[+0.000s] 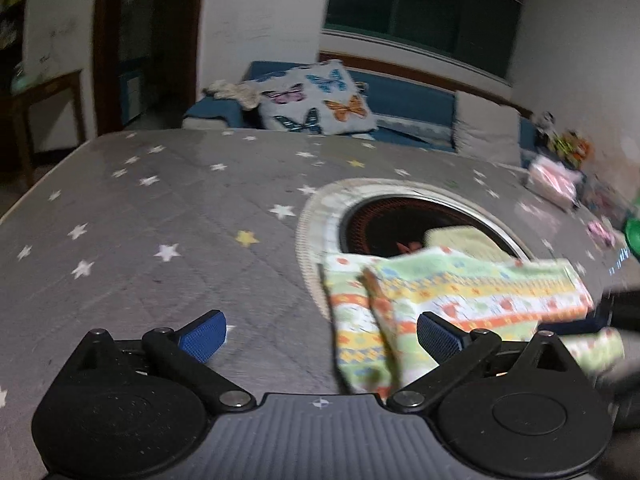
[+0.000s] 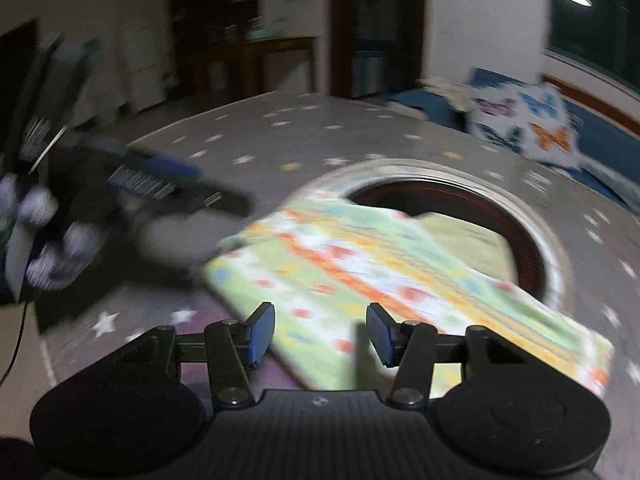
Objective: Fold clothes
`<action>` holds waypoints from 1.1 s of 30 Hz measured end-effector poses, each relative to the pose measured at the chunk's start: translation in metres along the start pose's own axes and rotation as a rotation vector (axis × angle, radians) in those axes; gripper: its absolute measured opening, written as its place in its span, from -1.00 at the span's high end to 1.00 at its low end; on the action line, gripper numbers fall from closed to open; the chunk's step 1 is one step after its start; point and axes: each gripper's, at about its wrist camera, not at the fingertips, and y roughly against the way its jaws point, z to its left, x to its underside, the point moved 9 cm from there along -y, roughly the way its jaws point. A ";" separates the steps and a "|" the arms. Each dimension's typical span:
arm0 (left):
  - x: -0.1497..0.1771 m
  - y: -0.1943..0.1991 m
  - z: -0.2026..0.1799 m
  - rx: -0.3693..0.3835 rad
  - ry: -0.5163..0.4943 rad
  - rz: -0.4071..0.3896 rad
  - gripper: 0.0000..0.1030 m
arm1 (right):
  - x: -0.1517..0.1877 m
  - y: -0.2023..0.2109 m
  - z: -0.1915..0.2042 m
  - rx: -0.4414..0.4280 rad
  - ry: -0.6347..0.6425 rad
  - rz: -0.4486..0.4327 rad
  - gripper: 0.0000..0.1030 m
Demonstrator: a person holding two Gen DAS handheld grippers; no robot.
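Observation:
A folded garment [image 1: 452,296] with green, orange and yellow stripes lies on a grey star-print table cover [image 1: 160,208], partly over a round opening. It also shows in the right wrist view [image 2: 360,280]. My left gripper [image 1: 320,332] is open wide and empty, hovering at the garment's left edge. My right gripper [image 2: 320,334] is open and empty, just above the garment's near edge. The left gripper shows blurred in the right wrist view [image 2: 160,184], off to the left of the garment.
A round recessed heater opening [image 1: 408,220] with a metal rim sits in the table, with a pale yellow cloth [image 1: 460,240] inside. A blue sofa with a butterfly cushion [image 1: 316,98] stands behind. Pink items [image 1: 554,178] lie at the table's right edge.

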 end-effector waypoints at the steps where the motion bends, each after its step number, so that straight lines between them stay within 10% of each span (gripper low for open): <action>1: -0.002 0.001 0.004 -0.001 0.024 0.003 -1.00 | -0.002 -0.006 0.012 -0.011 0.040 0.005 0.00; 11: 0.002 -0.003 -0.001 0.077 0.127 0.055 -1.00 | -0.011 -0.046 0.071 0.007 0.294 0.014 0.07; 18: 0.010 -0.013 -0.012 0.145 0.199 0.121 -0.95 | -0.020 -0.034 0.069 0.021 0.238 -0.047 0.60; 26: 0.011 -0.024 -0.029 0.319 0.389 0.204 -0.50 | -0.025 -0.005 0.057 -0.019 0.154 -0.103 0.65; 30: 0.012 -0.031 -0.035 0.322 0.412 0.227 0.27 | -0.022 0.000 0.060 -0.039 0.151 -0.112 0.65; 33: 0.015 -0.035 -0.039 0.321 0.413 0.235 0.45 | -0.021 0.001 0.057 -0.050 0.139 -0.114 0.65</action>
